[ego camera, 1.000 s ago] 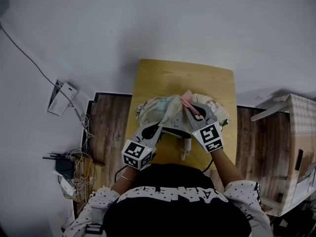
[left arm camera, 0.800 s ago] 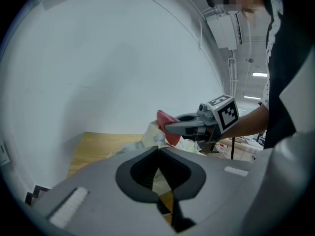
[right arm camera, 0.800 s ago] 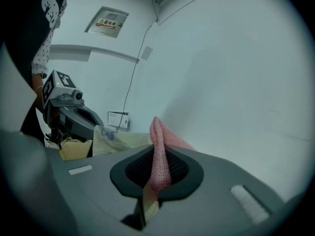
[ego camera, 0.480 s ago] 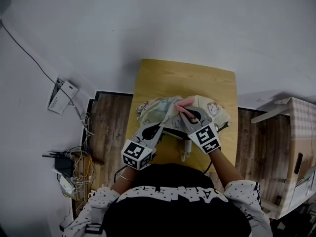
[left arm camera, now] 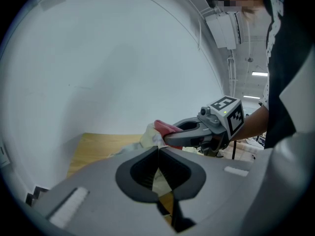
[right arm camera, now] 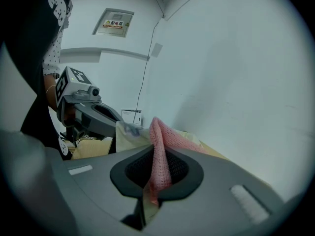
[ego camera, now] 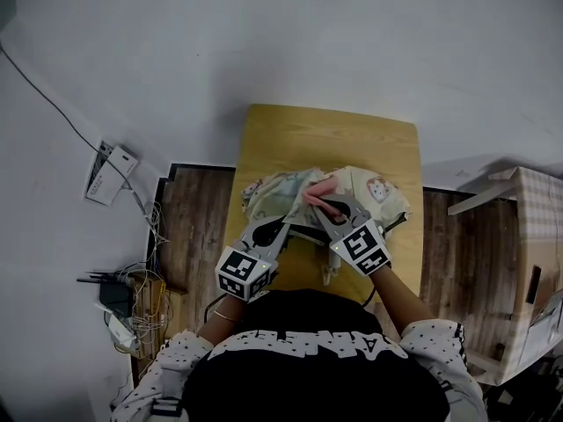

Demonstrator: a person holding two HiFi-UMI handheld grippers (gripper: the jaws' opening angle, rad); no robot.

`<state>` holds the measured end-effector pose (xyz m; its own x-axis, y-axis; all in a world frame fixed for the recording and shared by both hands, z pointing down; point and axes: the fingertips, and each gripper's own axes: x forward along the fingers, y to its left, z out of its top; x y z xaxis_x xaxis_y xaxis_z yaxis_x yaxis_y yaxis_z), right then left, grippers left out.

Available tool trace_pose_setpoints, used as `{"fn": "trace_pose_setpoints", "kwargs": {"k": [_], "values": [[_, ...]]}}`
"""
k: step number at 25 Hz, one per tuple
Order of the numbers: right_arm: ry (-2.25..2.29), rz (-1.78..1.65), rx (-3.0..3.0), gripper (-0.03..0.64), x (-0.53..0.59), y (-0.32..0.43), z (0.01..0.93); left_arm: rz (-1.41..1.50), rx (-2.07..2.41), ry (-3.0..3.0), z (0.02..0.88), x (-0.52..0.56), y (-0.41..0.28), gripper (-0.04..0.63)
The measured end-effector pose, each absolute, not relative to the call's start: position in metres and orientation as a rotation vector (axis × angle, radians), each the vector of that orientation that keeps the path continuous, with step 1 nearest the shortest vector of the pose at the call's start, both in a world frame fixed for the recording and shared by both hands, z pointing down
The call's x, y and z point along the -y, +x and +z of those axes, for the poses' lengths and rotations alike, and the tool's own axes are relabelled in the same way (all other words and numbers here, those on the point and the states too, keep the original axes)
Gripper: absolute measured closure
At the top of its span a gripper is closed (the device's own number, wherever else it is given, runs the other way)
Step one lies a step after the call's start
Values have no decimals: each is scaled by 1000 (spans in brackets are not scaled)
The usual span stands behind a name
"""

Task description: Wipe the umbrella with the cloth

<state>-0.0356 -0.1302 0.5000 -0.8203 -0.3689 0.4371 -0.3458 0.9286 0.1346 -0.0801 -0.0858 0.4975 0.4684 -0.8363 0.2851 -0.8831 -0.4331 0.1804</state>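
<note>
On the wooden worktop [ego camera: 327,134] lies the umbrella [ego camera: 274,192], canopy bunched. Left gripper [left arm camera: 158,150]: fingers closed tight on a fold of canopy (pinning it, I judge). Right gripper [right arm camera: 156,154]: fingers clamped on the pink cloth [right arm camera: 158,132], wiping step underway. Next I'd drag the cloth lightly across unwiped fabric.

**Pink cloth pinched in the right gripper**

The right gripper [right arm camera: 156,156] has its jaws closed on a pink knitted cloth [right arm camera: 158,134]. The cloth rises from between them and drapes away over the pale printed umbrella [right arm camera: 130,132] on the wooden table [right arm camera: 212,149]. To the left, the left gripper [right arm camera: 112,122], topped by its marker cube [right arm camera: 69,82], meets the umbrella's edge. A cable [right arm camera: 146,68] runs down the white wall, with a sign [right arm camera: 114,22] to its left.
</note>
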Motion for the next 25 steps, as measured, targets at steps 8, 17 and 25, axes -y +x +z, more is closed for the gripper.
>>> {"fn": "trace_pose_setpoints", "kwargs": {"k": [8, 17, 25], "values": [[460, -63, 2628, 581, 112, -40, 500, 230, 1460, 2419, 498, 84, -78, 593], [416, -41, 2642, 581, 98, -42, 499, 236, 1469, 2399, 502, 84, -80, 594], [349, -31, 2656, 581, 80, -41, 498, 240, 1471, 2387, 504, 84, -79, 594]]}}
